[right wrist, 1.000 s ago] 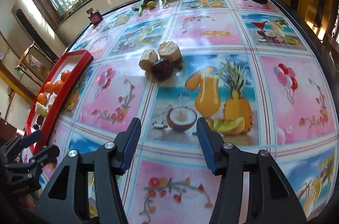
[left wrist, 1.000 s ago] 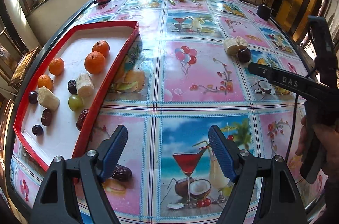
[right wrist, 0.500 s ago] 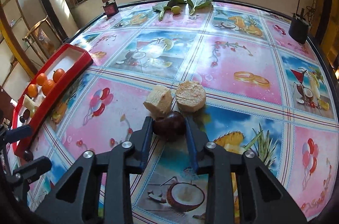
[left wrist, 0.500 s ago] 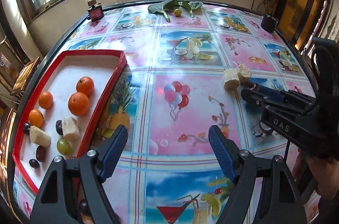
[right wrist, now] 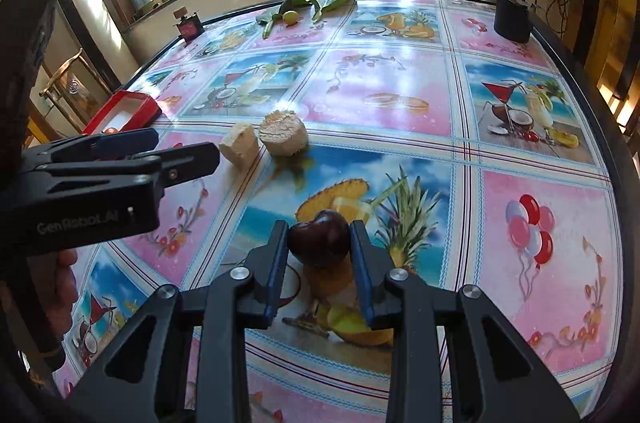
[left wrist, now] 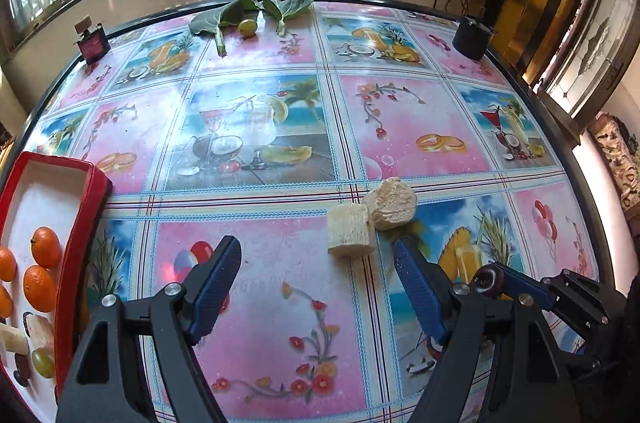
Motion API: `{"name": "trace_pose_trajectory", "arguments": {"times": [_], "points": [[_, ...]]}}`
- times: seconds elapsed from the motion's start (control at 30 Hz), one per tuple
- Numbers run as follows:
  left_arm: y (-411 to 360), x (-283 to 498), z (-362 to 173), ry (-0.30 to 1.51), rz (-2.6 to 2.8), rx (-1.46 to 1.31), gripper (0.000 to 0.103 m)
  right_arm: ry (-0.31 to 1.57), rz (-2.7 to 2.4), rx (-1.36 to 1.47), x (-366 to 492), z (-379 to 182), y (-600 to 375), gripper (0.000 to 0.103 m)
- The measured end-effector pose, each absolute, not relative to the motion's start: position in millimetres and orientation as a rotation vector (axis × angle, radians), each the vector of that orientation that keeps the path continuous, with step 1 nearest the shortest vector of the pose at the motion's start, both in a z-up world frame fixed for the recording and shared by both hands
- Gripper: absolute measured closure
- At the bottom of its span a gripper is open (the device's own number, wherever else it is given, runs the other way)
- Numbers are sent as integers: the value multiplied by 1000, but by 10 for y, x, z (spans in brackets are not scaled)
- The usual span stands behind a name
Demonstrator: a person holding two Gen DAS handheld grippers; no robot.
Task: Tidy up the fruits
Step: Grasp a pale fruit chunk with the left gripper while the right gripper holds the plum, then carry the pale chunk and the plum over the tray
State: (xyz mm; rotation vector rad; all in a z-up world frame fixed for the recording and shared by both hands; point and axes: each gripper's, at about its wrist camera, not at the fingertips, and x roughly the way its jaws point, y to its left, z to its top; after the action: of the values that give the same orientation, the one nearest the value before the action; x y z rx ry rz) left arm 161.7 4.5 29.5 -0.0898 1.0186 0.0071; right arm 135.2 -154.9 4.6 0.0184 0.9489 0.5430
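Right hand-held gripper (right wrist: 319, 243): clamped on one dark plum (right wrist: 319, 238), lifted off the tabletop (right wrist: 400, 71); jaws have just closed on it.
Left hand-held gripper (left wrist: 318, 281): jaws wide, nothing between them; now nearer the pale pieces than a second ago.
Pale cut pieces: two, one blocky piece (left wrist: 348, 230) touching one round piece (left wrist: 391, 198), beyond the plum.
Red tray (left wrist: 86, 207): left of the pieces, at least four oranges (left wrist: 46, 247), one green grape (left wrist: 43, 362) in view.
Far edge: one yellow-green fruit (left wrist: 247, 27) on leaves (left wrist: 224, 17).
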Motion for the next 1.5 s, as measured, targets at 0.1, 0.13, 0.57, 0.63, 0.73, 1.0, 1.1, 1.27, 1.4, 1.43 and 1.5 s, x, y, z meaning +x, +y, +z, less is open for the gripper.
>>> {"name": "trace_pose_trajectory", "arguments": {"times": [0.1,0.13,0.57,0.63,0.73,1.0,1.1,1.27,1.4,1.43,1.5], "points": [[76,1682,231,1037,9,-100,26,945,547,30,1350,42,-1563,70],[81,1697,216,1039,14,-102,27,943,548,35,1348,40,-1570,70],[163,1676,215,1017,-7,-109,77,922,527,27,1324,31,-1556,70],[181,1623,217,1018,0,-111,77,916,516,12,1307,40,-1532,70],[220,1530,223,1022,0,-126,77,906,504,-6,1282,59,-1515,70],[326,1174,221,1023,-3,-145,77,898,493,-31,1106,145,-1494,70],[356,1029,220,1025,-8,-146,77,900,494,-31,993,179,-1490,70],[418,754,219,1024,-16,-135,77,907,487,-35,777,199,-1495,70],[498,527,222,1028,-27,-138,77,921,475,-32,595,186,-1501,70],[516,469,221,1030,-30,-138,77,925,471,-25,551,181,-1506,70],[546,365,224,1030,-37,-135,77,933,465,-8,466,175,-1512,70]]}}
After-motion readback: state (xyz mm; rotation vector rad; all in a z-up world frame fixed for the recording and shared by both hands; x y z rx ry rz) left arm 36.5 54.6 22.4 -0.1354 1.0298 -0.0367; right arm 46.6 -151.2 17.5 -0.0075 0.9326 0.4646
